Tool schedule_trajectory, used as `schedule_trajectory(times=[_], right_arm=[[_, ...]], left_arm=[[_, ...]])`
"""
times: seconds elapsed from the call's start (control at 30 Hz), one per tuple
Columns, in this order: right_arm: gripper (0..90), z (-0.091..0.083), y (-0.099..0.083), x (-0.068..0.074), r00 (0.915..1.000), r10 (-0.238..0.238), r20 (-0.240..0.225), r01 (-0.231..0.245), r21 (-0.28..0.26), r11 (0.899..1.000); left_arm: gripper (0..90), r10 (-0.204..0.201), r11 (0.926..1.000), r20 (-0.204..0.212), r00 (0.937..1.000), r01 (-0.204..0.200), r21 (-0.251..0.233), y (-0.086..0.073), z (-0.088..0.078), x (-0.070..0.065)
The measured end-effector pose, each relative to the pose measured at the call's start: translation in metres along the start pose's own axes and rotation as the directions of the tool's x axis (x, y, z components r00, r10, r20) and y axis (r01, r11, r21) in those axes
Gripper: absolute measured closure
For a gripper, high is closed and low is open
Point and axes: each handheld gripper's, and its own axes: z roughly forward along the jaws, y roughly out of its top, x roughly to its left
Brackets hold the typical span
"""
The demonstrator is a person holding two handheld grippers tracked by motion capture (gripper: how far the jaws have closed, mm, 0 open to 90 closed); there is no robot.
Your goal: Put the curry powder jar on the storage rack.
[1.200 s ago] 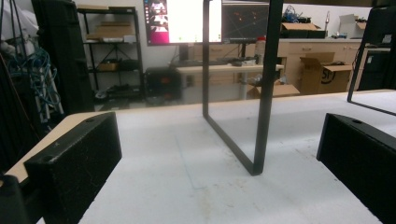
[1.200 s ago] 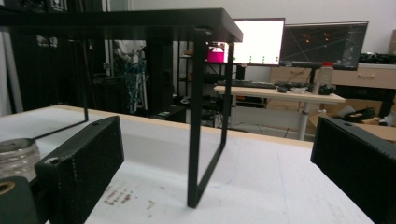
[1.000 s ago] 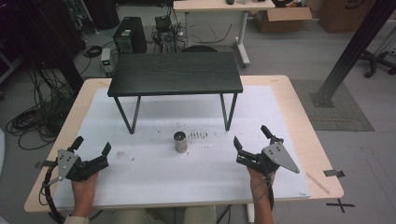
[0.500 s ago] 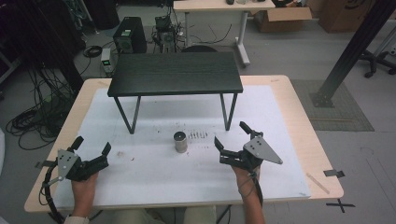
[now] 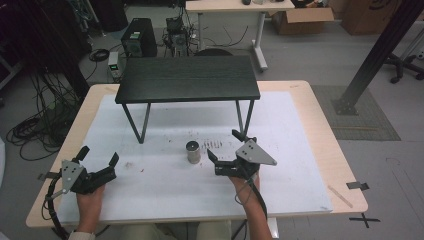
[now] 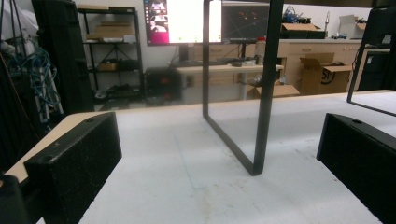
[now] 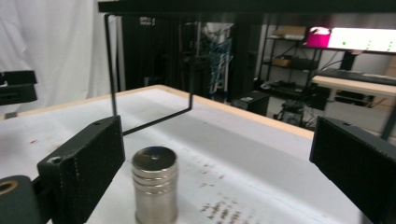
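A small metal cylinder (image 5: 192,151) stands upright on the white mat (image 5: 165,190), just in front of the black table (image 5: 187,77). My right gripper (image 5: 222,143) is open beside it, to its right, its jaws turned towards it. In the right gripper view the cylinder (image 7: 155,184) stands close ahead, near the left jaw of the right gripper (image 7: 217,140) and apart from it. My left gripper (image 5: 99,154) rests open near the mat's front left corner with nothing between its jaws. In the left gripper view the left gripper (image 6: 219,140) faces a table leg (image 6: 261,93).
The black table stands on thin legs (image 5: 143,125) over the back half of the mat. Dark smudges (image 5: 212,144) mark the mat by the cylinder. Bare mat lies between the two grippers. The other gripper (image 7: 16,88) shows far off at the left of the right gripper view.
My right gripper has moved left from the mat's right side to just beside the cylinder, turning its jaws towards it. The left gripper and the cylinder have stayed put.
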Motion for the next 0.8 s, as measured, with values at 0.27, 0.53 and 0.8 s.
schedule_trajectory(times=[0.27,0.53,0.8], right_arm=[[3.7,0.028,-0.007,0.011,0.9977,0.008,-0.067,-0.002,0.081,0.997],[3.9,0.052,-0.017,0.022,0.9935,0.027,-0.11,-0.011,0.143,0.99],[3.9,0.065,-0.024,0.024,0.9921,0.04,-0.119,-0.016,0.195,0.981]], left_arm=[[0.2,-0.001,1.0,0.0,1.0,0.001,-0.002,0.0,0.0,0.0],[0.2,-0.001,1.0,0.0,1.0,0.001,-0.001,0.0,0.0,0.0],[0.3,-0.001,1.0,0.0,1.0,0.001,-0.002,0.0,0.0,0.0]])
